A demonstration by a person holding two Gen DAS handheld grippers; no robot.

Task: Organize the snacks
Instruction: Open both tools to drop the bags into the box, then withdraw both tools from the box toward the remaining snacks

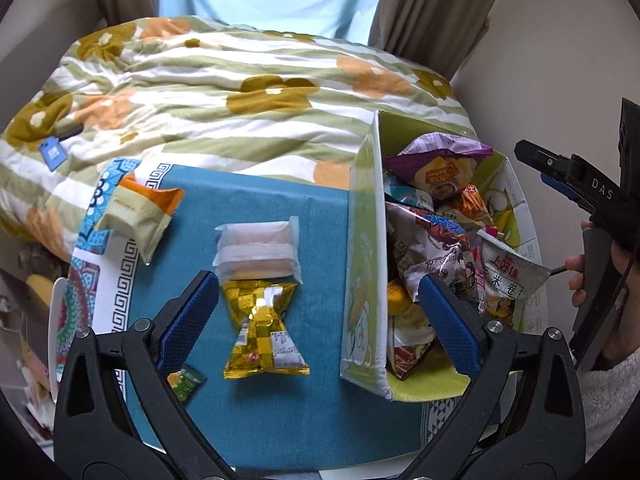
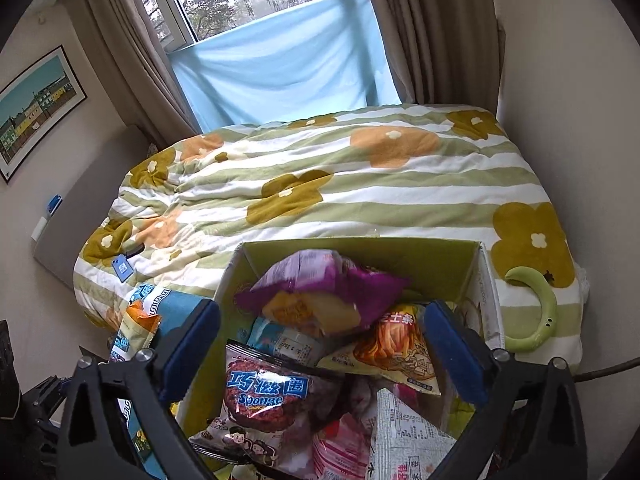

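Snacks (image 1: 266, 330) lie on teal mat (image 1: 256, 208) beside floral-quilted bed (image 1: 208, 92); both grippers' jaws apart, empty

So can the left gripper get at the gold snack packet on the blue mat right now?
Probably yes: the left gripper is open over the gold packet, with nothing lying on it.

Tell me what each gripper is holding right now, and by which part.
Nothing is held. The left gripper stands open above the gold packet on the mat; the right gripper stands open over the snack box.
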